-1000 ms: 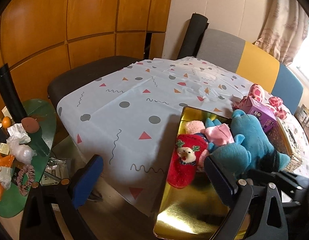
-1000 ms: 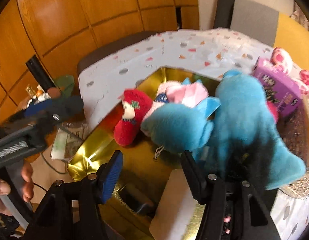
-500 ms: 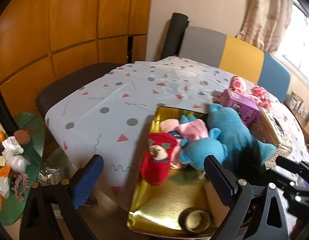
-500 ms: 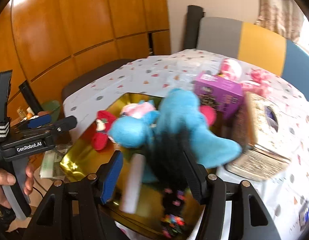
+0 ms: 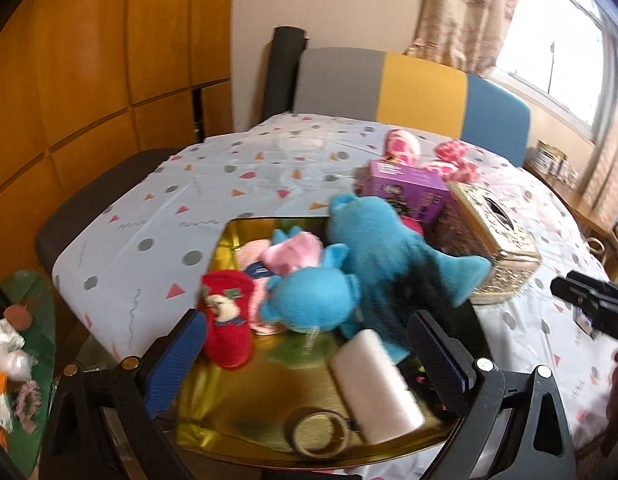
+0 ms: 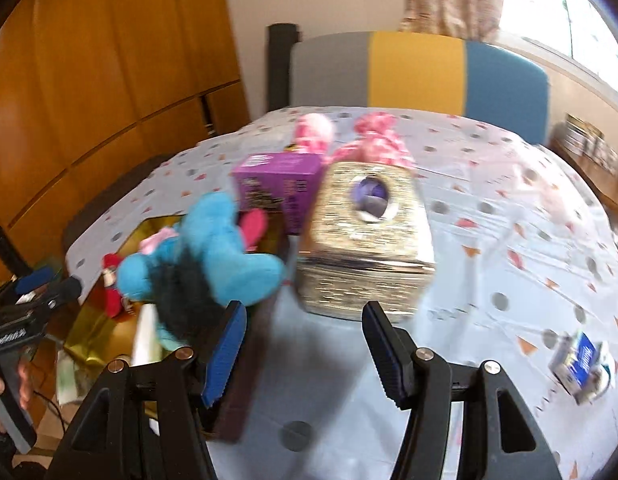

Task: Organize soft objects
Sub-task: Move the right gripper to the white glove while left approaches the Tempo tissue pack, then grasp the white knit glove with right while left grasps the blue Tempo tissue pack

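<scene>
Nearest the right gripper (image 6: 303, 344), jaws apart and empty, there's bare dotted tablecloth (image 6: 509, 240), lots of open room out to the right edge. The left gripper (image 5: 309, 354) tilts down over the gold tray (image 5: 229, 412), jaws wide with nothing held. Inside: tape roll (image 5: 319, 432), white block (image 5: 375, 386), red stocking (image 5: 225, 316), and the blue plush (image 5: 373, 256). Behind sit a gold tissue box (image 6: 369, 240), a purple box (image 6: 277, 184) and a pink spotted plush (image 6: 369, 140).
</scene>
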Motion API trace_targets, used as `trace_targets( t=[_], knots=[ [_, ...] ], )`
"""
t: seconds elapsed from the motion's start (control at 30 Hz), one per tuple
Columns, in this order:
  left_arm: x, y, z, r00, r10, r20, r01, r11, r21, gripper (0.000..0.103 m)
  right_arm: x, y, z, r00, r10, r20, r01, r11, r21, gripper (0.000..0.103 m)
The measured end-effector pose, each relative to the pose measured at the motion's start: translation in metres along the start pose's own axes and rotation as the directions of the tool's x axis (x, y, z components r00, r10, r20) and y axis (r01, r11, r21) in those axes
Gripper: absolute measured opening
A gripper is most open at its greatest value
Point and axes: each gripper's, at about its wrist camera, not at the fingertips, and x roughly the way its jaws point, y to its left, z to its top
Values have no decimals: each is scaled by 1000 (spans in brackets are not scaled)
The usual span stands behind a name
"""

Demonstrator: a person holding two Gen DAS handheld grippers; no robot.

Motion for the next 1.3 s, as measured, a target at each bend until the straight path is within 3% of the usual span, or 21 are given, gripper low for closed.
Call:
trace_targets(
  t=[0.23, 0.43, 0.53, 0.8, 0.87, 0.93, 1.03, 1.3],
  knots=[
    [2, -38, 1, 998, -59, -9, 60, 995, 84, 101, -21, -65, -2, 994, -102, 34, 96, 987, 131, 61],
    [5, -67, 1, 994, -104, -23, 106, 983, 149, 101, -45, -137, -5, 971, -231, 59, 200, 923, 329, 61],
    [6, -81, 0, 992, -124, -34, 128, 975, 179, 101, -59, -173, -11, 946, -316, 74, 257, 868, 425, 61],
    [8, -121, -4, 984, -171, -58, 180, 945, 272, 101, -85, -250, -47, 828, -556, 75, 388, 664, 639, 61],
    [9, -133, -6, 983, -173, -59, 183, 938, 295, 101, -87, -268, -57, 848, -527, 54, 334, 611, 717, 61],
    [10, -142, -6, 982, -179, -66, 191, 932, 307, 101, -93, -277, -63, 849, -526, 55, 309, 577, 756, 61],
    [14, -155, -7, 976, -198, -87, 216, 922, 322, 101, -95, -286, -69, 863, -502, 64, 264, 554, 790, 61],
    [21, -194, -11, 968, -221, -116, 249, 884, 395, 101, -103, -291, -82, 872, -479, 99, 188, 515, 836, 61]
  ],
)
